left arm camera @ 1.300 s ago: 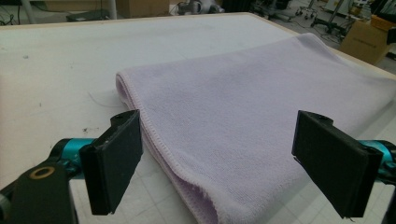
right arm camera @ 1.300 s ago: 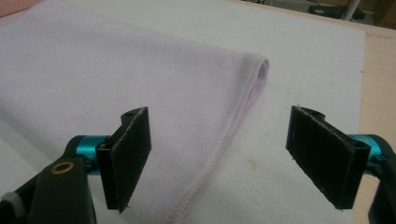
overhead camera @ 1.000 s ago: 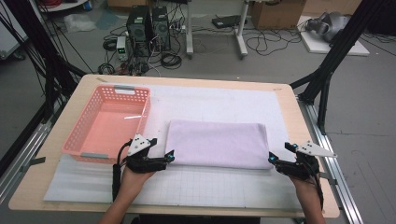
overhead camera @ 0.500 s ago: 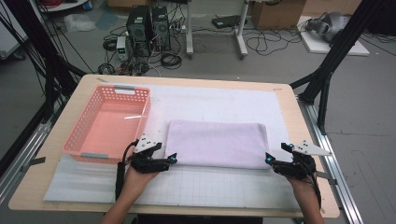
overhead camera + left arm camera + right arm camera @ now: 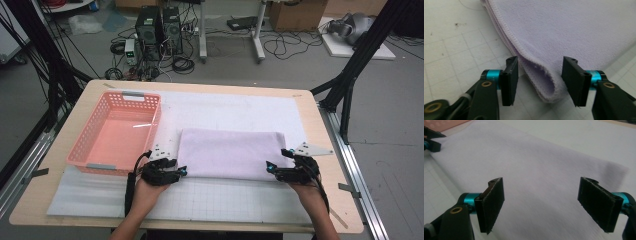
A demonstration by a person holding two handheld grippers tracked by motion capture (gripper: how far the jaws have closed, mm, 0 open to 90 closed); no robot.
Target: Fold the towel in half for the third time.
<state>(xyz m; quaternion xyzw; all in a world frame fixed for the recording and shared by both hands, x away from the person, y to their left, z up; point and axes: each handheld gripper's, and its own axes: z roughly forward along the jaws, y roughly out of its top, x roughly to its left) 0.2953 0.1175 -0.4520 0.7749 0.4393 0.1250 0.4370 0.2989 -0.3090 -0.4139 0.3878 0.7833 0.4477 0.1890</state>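
Note:
A folded lavender towel (image 5: 230, 150) lies flat on the white grid mat (image 5: 225, 200). My left gripper (image 5: 182, 171) is open at the towel's near left corner. In the left gripper view the rolled corner of the towel (image 5: 541, 82) sits between the jaws of my left gripper (image 5: 540, 77), and neither pad presses on it. My right gripper (image 5: 269, 169) is at the near right corner, also open. In the right gripper view my right gripper (image 5: 544, 202) stands wide over the towel (image 5: 536, 165), with the left gripper (image 5: 430, 141) far off at the top left.
An empty pink plastic basket (image 5: 82, 135) stands on the table's left side, close beside my left hand. The wooden table (image 5: 320, 150) ends just right of my right hand. Black frame posts and cables stand beyond the table.
Both grippers have crept inward to the towel's near corners, the right one moving left and the left one moving right. The towel has not shifted.

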